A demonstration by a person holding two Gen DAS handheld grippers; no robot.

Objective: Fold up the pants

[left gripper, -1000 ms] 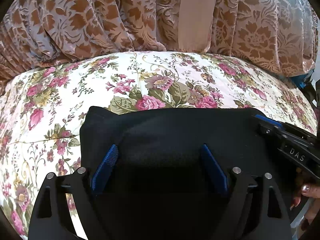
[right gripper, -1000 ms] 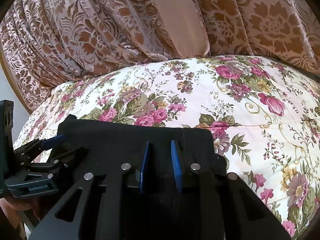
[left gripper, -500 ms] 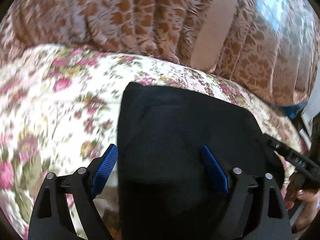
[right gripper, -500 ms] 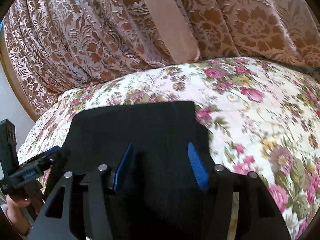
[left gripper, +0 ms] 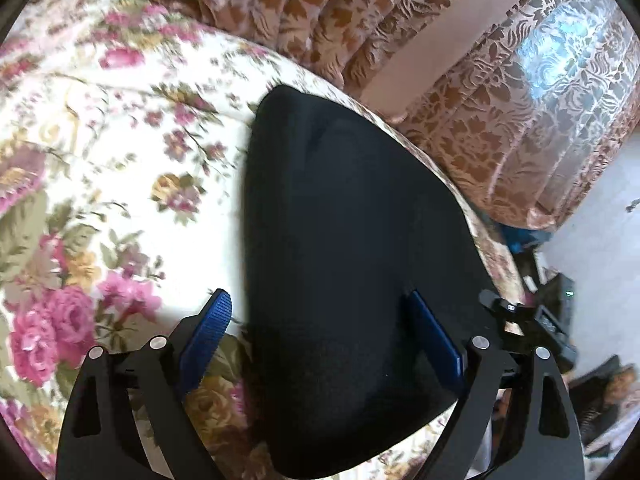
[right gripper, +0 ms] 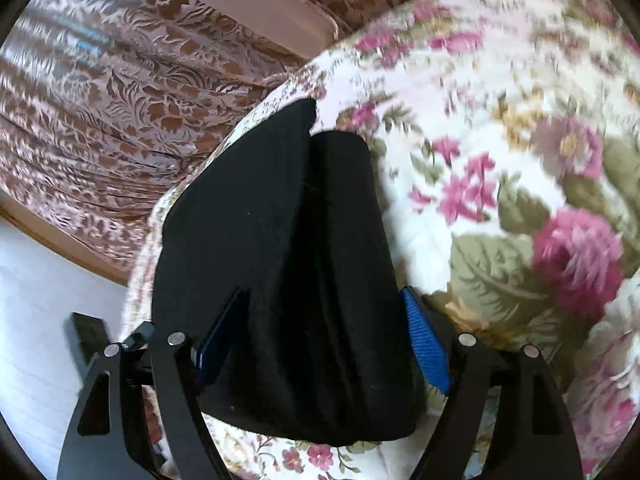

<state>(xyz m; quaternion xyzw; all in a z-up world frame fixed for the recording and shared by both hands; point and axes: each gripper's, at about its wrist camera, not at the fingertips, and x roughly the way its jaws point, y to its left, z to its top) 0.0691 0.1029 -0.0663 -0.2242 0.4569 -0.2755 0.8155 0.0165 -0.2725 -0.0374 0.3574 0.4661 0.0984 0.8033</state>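
The black pants (left gripper: 352,264) lie folded into a compact block on the floral bedspread (left gripper: 100,168). In the right wrist view the pants (right gripper: 280,280) show stacked layers along their right side. My left gripper (left gripper: 324,332) is open, its blue pads (left gripper: 208,328) spread to either side of the near end of the block. My right gripper (right gripper: 324,336) is also open, its blue pads (right gripper: 424,340) standing on both sides of the folded pants. Neither gripper pinches the cloth. Part of the right gripper (left gripper: 528,320) shows at the right in the left wrist view.
A brown patterned curtain (left gripper: 460,80) hangs behind the bed; it also shows in the right wrist view (right gripper: 120,100). The bed edge drops off past the pants toward the curtain. Dark clutter (left gripper: 560,292) and a white wall lie at the right.
My right gripper opened and let go of the pants. Both grippers pulled back and swung outward, so the folded pants now look tilted in both views.
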